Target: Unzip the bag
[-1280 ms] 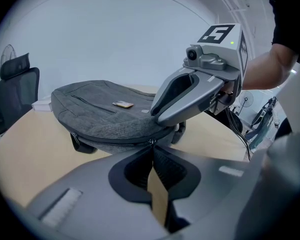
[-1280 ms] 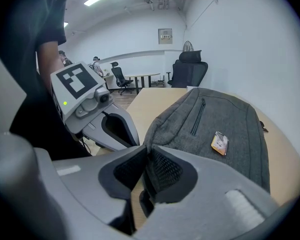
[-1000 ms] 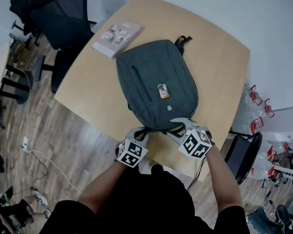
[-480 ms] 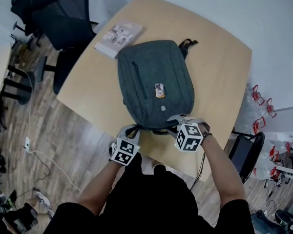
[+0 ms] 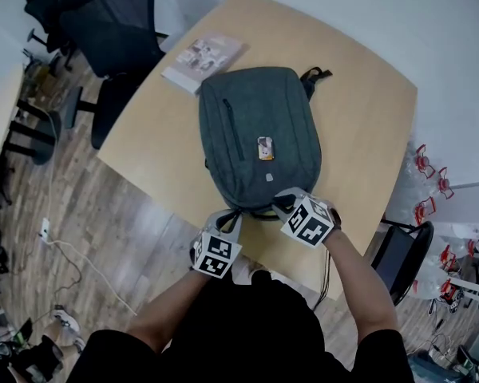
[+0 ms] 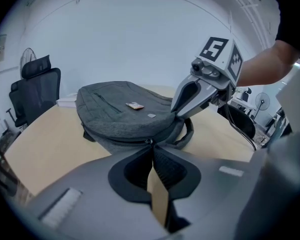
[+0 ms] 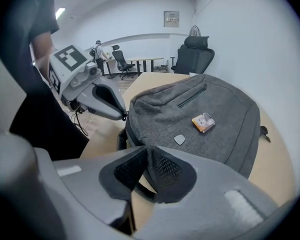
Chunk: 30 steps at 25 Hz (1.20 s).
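1. My left claw (image 6: 151, 149) is shut on what looks like the zipper pull (image 6: 148, 142), at the bag's (image 5: 259, 134) near end.
2. My right claw (image 7: 147, 150) has just been closing. Now it pinches the bag's near edge, just beside.
3. The bag lies long-ways away from me on the tabletop (image 5: 359, 126). The zipper runs off round its left side.
4. A book (image 5: 203, 57) sits by the far left corner. I think nothing blocks the way.
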Motion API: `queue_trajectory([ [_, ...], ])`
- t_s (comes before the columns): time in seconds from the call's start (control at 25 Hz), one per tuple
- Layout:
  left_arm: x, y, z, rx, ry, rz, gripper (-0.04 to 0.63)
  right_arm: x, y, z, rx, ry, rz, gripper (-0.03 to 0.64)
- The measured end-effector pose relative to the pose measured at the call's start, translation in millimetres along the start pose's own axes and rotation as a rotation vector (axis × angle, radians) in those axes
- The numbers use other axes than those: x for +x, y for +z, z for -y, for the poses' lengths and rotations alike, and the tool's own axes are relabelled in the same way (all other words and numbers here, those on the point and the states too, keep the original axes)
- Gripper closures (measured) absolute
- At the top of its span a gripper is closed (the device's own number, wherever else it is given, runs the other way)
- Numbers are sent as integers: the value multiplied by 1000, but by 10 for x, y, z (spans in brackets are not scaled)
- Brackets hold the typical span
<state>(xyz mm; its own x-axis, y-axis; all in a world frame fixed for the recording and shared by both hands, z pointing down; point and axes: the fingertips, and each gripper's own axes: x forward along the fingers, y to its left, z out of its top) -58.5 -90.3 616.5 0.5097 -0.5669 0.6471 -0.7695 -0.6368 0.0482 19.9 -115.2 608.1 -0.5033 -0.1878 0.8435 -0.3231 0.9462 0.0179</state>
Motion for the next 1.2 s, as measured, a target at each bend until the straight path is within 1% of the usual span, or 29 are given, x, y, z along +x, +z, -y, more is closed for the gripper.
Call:
queue_trajectory([
  [0.12,39,61,132,11,-11,-1,566,44,101,-3,6,1,12,577],
  [0.28,65,80,116,-28,4,-7,566,82,145,-6,-9,4,6,578],
  [0.4,44,75,93,-48,5,-12,566,90,170,-21,-44,7,-2,580],
  [0.48,24,64,75,-85,-4,-14,566,114,186,-55,-88,0,-8,581],
  [0.6,-1,48,21,-149,-15,-27,568,170,213,-114,-190,-22,-32,583],
  [0.68,-22,39,-18,-171,-12,-39,566,210,240,-150,-246,-35,-46,583],
  [0.8,-37,17,-29,-199,-7,-57,566,269,258,-206,-293,-44,-59,583],
  [0.88,-30,1,-8,-209,-9,-63,565,312,269,-241,-301,-44,-59,583],
  [1.08,3,-20,26,-206,-11,-57,565,324,305,-274,-279,-14,-21,581],
  [1.16,5,-35,20,-213,-16,-48,565,274,291,-283,-290,17,6,568],
  [1.2,4,-41,19,-216,-18,-44,565,234,269,-275,-300,33,16,547],
])
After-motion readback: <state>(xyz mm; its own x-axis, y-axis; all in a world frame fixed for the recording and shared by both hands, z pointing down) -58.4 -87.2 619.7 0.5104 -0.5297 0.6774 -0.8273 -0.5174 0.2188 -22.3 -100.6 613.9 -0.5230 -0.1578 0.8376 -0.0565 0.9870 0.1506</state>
